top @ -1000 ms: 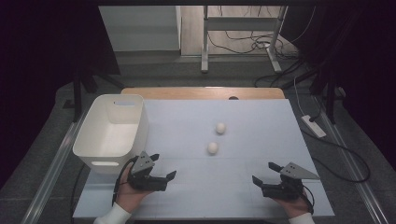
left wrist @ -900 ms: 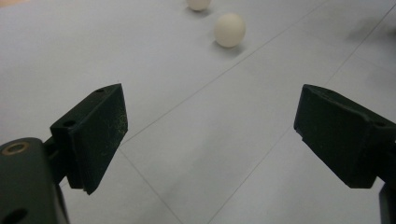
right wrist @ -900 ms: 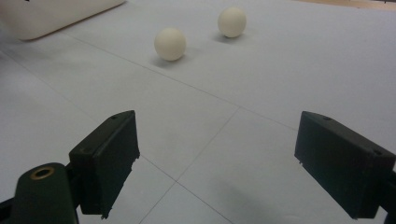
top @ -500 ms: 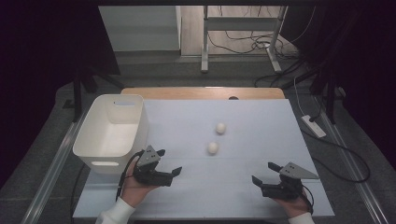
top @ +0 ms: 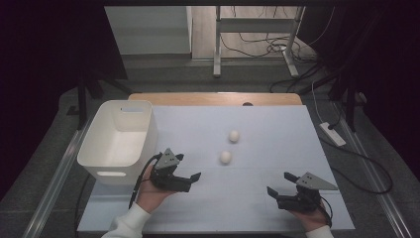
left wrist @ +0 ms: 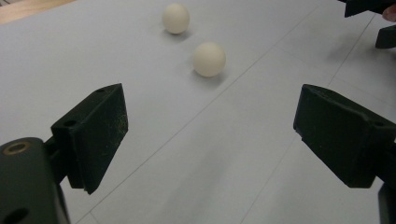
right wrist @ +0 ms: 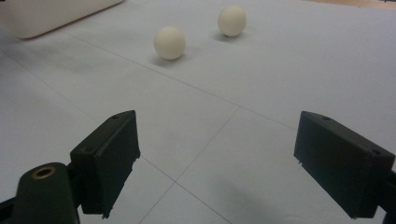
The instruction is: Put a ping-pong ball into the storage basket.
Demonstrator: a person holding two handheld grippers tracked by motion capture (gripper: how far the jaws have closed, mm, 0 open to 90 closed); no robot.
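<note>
Left gripper: sitting near the table's front edge, just right of the bin, held in the left hand; its jaws are standing wide apart and gripping nothing, pointing toward the balls.
Right gripper: resting at the front right of the table in the right hand; its jaws are also gaping wide and holding nothing.
Near ball: lying on the bare table between the two grippers and a little farther back, nearer the left one; in the left gripper view it is sitting ahead of the open jaws, not between them.
Far ball: lying just behind the near ball, slightly to the right, the two close but not touching; in the right gripper view both are showing well ahead of the jaws.
Bin: white, open-topped, standing upright at the table's left side with nothing showing inside; its corner is peeking into the right gripper view.
Table: pale sheet with thin seam lines, wooden strip showing along the back edge.
</note>
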